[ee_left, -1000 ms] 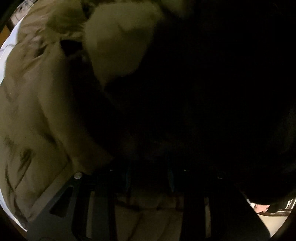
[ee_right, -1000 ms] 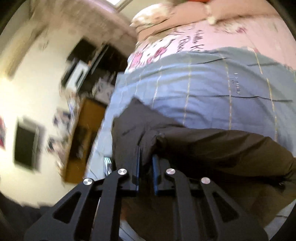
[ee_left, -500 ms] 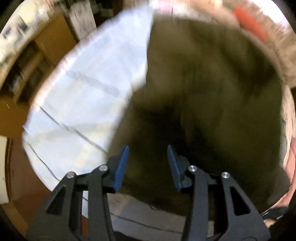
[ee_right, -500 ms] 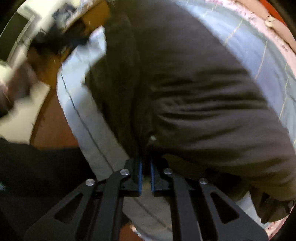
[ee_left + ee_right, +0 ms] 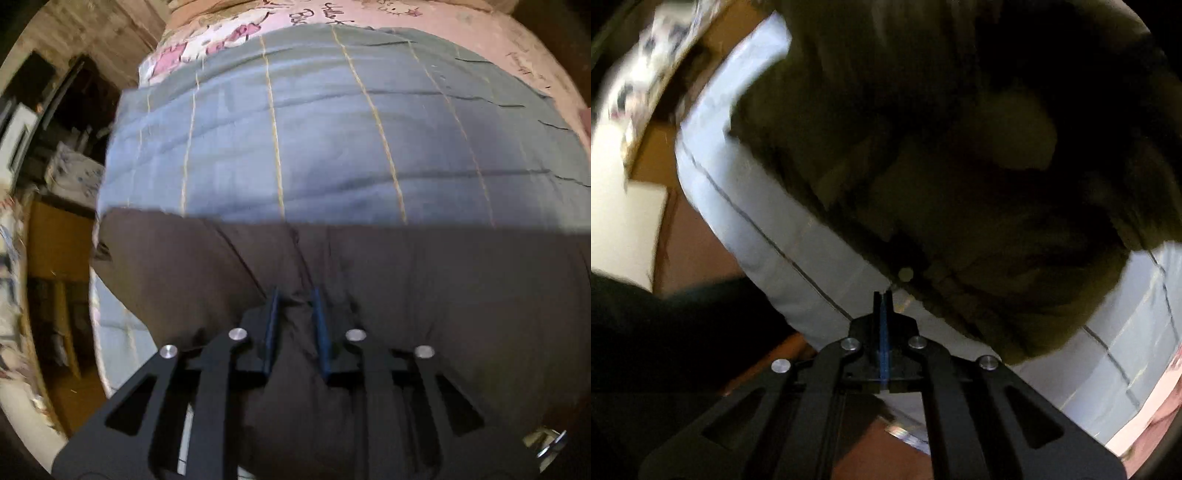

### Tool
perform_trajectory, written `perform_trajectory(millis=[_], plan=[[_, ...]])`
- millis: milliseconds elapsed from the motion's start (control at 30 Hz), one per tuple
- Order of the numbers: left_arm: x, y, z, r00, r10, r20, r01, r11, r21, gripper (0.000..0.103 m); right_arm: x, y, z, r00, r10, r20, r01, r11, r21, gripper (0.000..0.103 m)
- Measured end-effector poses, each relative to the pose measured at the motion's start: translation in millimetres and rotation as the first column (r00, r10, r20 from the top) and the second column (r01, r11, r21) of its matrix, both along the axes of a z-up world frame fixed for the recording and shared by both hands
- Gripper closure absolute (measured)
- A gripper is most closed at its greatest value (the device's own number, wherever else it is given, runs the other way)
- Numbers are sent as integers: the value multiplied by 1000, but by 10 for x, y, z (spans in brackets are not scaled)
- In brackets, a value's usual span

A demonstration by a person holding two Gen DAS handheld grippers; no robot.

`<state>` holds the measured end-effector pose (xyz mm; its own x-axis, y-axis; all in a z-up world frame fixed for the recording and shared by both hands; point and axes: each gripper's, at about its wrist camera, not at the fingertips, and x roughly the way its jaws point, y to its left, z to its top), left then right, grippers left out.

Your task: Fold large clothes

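A large dark brown-olive garment (image 5: 424, 280) lies along the near edge of a bed covered by a blue-grey checked quilt (image 5: 332, 140). My left gripper (image 5: 293, 295) sits low on the garment, its blue-padded jaws narrowly apart with a ridge of the cloth bunched between them. In the right wrist view the same garment (image 5: 960, 166) lies rumpled on the quilt (image 5: 768, 229). My right gripper (image 5: 883, 295) is shut with its pads pressed together and nothing between them, just short of the garment's near hem.
A pink printed sheet (image 5: 229, 48) covers the far end of the bed. Dark shelves and clutter (image 5: 44, 147) stand left of the bed, above a wooden floor (image 5: 687, 236). The bed's edge (image 5: 812, 295) runs diagonally under the right gripper.
The left gripper swung down onto the garment and its jaws narrowed around a fold. The right gripper let go of the garment, pulled back to the bed's edge and stands shut and empty.
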<state>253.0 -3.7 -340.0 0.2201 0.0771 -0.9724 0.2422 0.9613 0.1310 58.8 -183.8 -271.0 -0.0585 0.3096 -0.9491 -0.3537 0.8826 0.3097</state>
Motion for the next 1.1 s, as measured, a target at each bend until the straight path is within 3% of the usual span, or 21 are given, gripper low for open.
perform_trajectory(millis=[33, 67, 133, 167, 200, 267, 300, 367, 467, 567, 600, 700, 800, 867, 933, 967, 1000, 1033, 1067, 1100], plan=[[-157, 134, -29, 998, 41, -44, -43, 998, -48, 81, 64, -41, 133, 999, -43, 17, 43, 999, 24, 99], [-200, 253, -20, 996, 66, -68, -70, 995, -66, 81, 156, -104, 302, 995, -94, 46, 91, 994, 58, 90], [-458, 378, -93, 991, 84, -102, -90, 994, -60, 81, 360, -187, 697, 968, -200, 150, 179, 973, 145, 58], [-646, 394, -163, 990, 80, -118, -85, 996, -37, 81, 470, -206, 881, 941, -258, 220, 217, 957, 191, 26], [-741, 504, -296, 987, 84, -135, -88, 996, -28, 81, 538, -211, 949, 923, -288, 254, 238, 948, 211, 10], [-956, 553, -416, 981, 102, -166, -108, 994, -29, 80, 729, -166, 879, 915, -323, 241, 284, 941, 183, 13], [-1067, 589, -467, 977, 122, -177, -130, 991, -32, 80, 820, -121, 700, 922, -335, 193, 314, 940, 129, 39], [-1213, 639, -561, 972, 148, -181, -156, 987, -30, 80, 847, -33, 299, 938, -337, 85, 335, 942, 31, 68], [-1409, 669, -641, 967, 171, -190, -180, 983, -35, 80, 689, 44, -67, 944, -325, 49, 329, 938, -110, 68], [-1480, 718, -736, 961, 173, -215, -187, 981, -45, 80, 437, 99, -373, 950, -298, 89, 312, 915, -257, 64], [-1509, 721, -787, 959, 167, -231, -182, 982, -47, 80, 398, 77, -506, 946, -313, 82, 324, 905, -276, 56], [-1535, 676, -963, 950, 153, -273, -172, 984, -47, 80, 402, -8, -917, 916, -400, 37, 395, 880, -265, 52], [-1500, 545, -1045, 962, 127, -243, -134, 991, -10, 80, 530, 188, -1066, 938, -318, 135, 345, 867, -358, 50], [-1444, 453, -1076, 966, 113, -232, -109, 994, 33, 80, 579, 265, -1091, 945, -293, 147, 327, 855, -402, 48], [-1372, 470, -1063, 950, 140, -279, -134, 990, 39, 83, 575, 199, -1015, 942, -317, 108, 333, 857, -392, 48], [-1327, 542, -960, 938, 160, -309, -170, 986, -3, 84, 539, 110, -929, 934, -347, 88, 354, 858, -373, 48], [-1300, 628, -782, 942, 172, -289, -200, 977, -70, 82, 488, -15, -737, 915, -392, 91, 400, 859, -320, 48], [-1281, 717, -566, 956, 180, -232, -214, 968, -129, 74, 441, -128, -548, 897, -426, 120, 442, 855, -270, 48], [-1253, 843, -236, 977, 186, -109, -203, 964, -172, 68, 411, -247, -361, 879, -449, 163, 476, 844, -246, 44], [-1228, 934, -63, 981, 192, -29, -194, 967, -168, 57, 369, -408, -191, 852, -473, 223, 519, 818, -250, 44]])
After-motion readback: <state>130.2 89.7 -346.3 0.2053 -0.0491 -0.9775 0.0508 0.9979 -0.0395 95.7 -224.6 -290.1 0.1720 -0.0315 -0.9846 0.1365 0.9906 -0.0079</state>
